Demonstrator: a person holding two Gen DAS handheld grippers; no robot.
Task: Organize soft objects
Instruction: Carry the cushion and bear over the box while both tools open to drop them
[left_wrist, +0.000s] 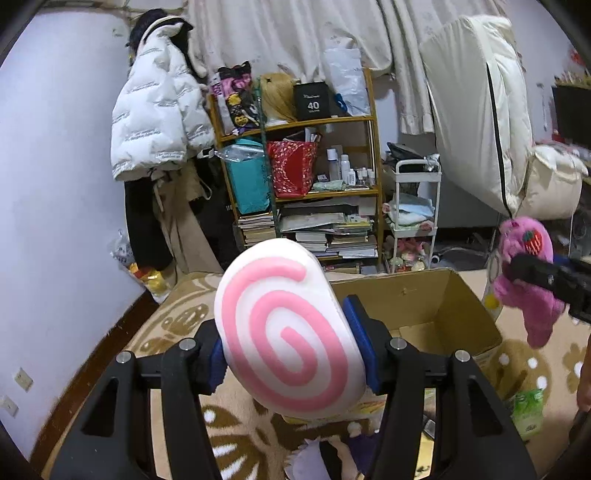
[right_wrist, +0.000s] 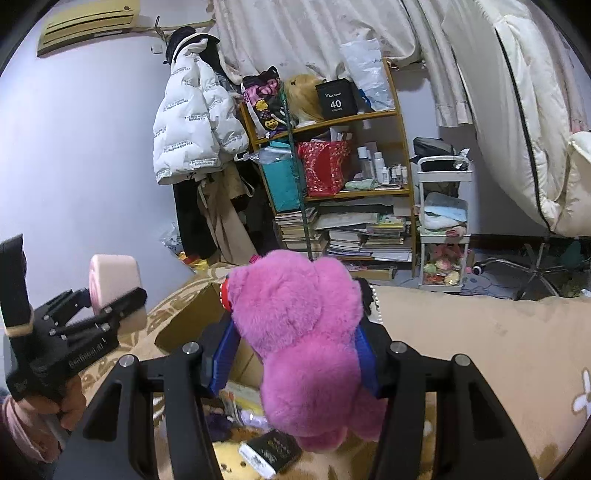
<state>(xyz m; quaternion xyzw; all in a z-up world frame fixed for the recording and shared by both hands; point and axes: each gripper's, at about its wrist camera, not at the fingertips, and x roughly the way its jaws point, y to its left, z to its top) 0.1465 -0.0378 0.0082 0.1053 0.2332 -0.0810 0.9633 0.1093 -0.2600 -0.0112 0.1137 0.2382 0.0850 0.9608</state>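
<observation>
My left gripper (left_wrist: 291, 343) is shut on a white cushion with a pink spiral (left_wrist: 284, 332), held up in front of an open cardboard box (left_wrist: 436, 295). It also shows at the left of the right wrist view (right_wrist: 118, 299), with the cushion (right_wrist: 114, 273) in it. My right gripper (right_wrist: 295, 354) is shut on a fluffy pink plush toy (right_wrist: 299, 332), held above the box's near edge (right_wrist: 188, 314). In the left wrist view that plush (left_wrist: 524, 273) hangs at the far right, beside the box, in the right gripper (left_wrist: 517, 269).
The box stands on a beige patterned blanket (left_wrist: 177, 325). Small soft toys and packets lie below the grippers (right_wrist: 258, 450). A cluttered wooden shelf (left_wrist: 303, 177), a white trolley (left_wrist: 413, 214) and hanging coats (left_wrist: 159, 122) stand at the back.
</observation>
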